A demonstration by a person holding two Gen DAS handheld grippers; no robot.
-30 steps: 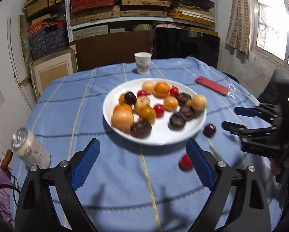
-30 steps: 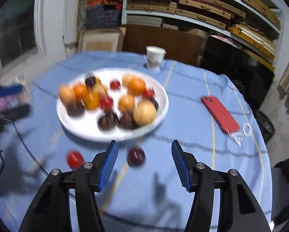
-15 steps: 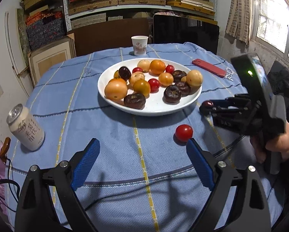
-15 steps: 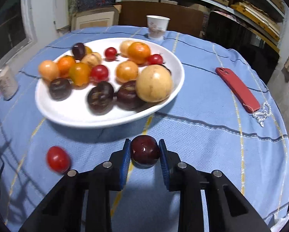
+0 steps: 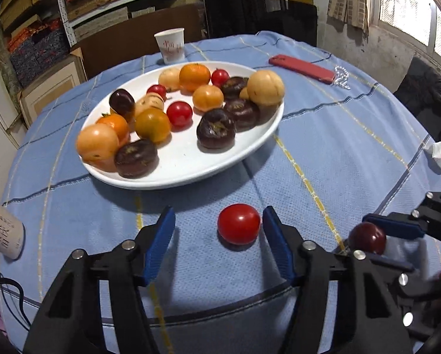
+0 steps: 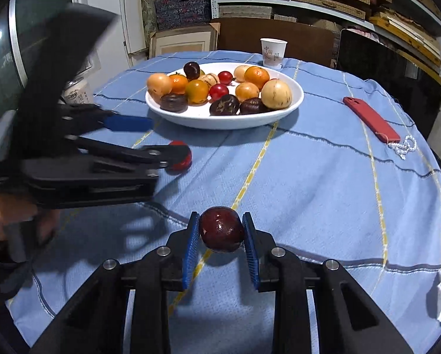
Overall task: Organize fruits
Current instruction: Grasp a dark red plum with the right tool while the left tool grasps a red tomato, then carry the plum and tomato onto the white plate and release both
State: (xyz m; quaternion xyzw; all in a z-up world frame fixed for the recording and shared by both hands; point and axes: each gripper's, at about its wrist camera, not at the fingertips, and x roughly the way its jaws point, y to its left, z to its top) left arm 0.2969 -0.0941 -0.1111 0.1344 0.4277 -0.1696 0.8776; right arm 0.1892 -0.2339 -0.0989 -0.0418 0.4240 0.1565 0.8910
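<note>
Left wrist view: we see the left gripper (image 5: pixel 217 222) half open, jaws just closing around the red tomato (image 5: pixel 238 227) on the blue cloth (image 5: pixel 338 147); right pad (image 5: pixel 276 244) just beside it, left pad apart.
Right wrist view: we note the right gripper (image 6: pixel 221 231) clamped on the dark plum (image 6: pixel 221 229), near the white plate (image 6: pixel 291 103).

Both grippers: black plastic frames w/ cut-out arms, silver screws at the pivots, ribbed blue pads on the fingers. Left gripper (image 5: pixel 217 237), right gripper (image 6: pixel 220 237) same build. Dark sleeve at left hand (image 6: pixel 14 218).
</note>
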